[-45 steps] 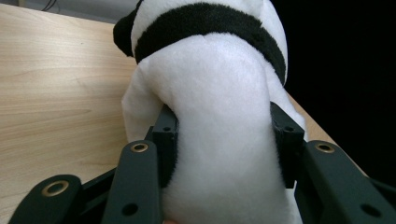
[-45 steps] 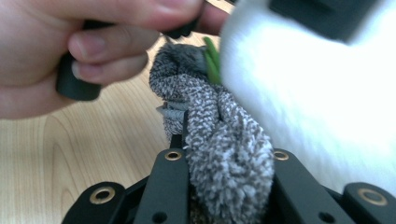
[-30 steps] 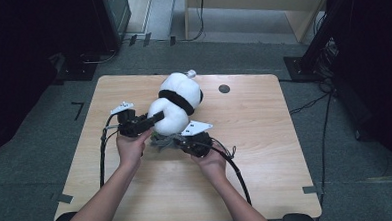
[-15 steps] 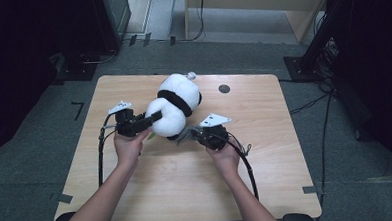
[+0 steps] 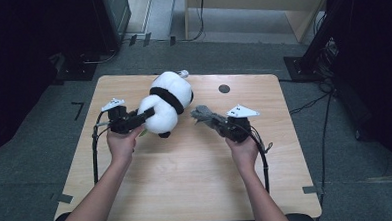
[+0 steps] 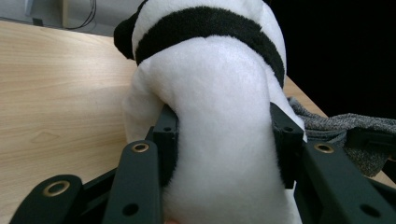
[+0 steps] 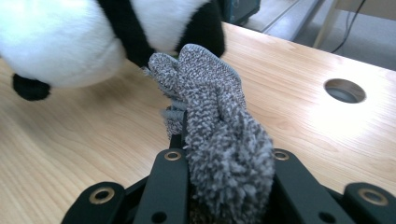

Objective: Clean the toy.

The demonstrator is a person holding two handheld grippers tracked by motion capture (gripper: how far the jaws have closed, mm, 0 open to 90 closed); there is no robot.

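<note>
You are clamping the left gripper (image 5: 143,117) on the white body of the plush panda (image 5: 167,100), its 2 jaws pressing into the soft sides, as the left gripper view shows. The panda is lying near the far middle of the table (image 5: 187,181), tilted, with its black band across the middle. Your right gripper (image 5: 219,125) is shut tight on a grey knitted sock (image 5: 204,116), which is standing out past the jaws toward the panda and, in the high view, sitting just beside it but apart.

My judgement is that you are taking the sock off or away from the toy. To do this well, keep the left grip steady and low so the panda is not rolling, and keep the sock pinched deep between the pads, since the loose knit could be slipping out at its fluffy end. Draw the sock along a level line, not upward, so the toy is not lifting with it.

You are working with plenty of bare wood on the near half of the table and to your right. Watch the round cable hole (image 5: 224,88) just beyond the sock, and the far edge close behind the panda's head. The cables (image 5: 94,155) are trailing beside your forearms, so avoid sweeping back across them.
</note>
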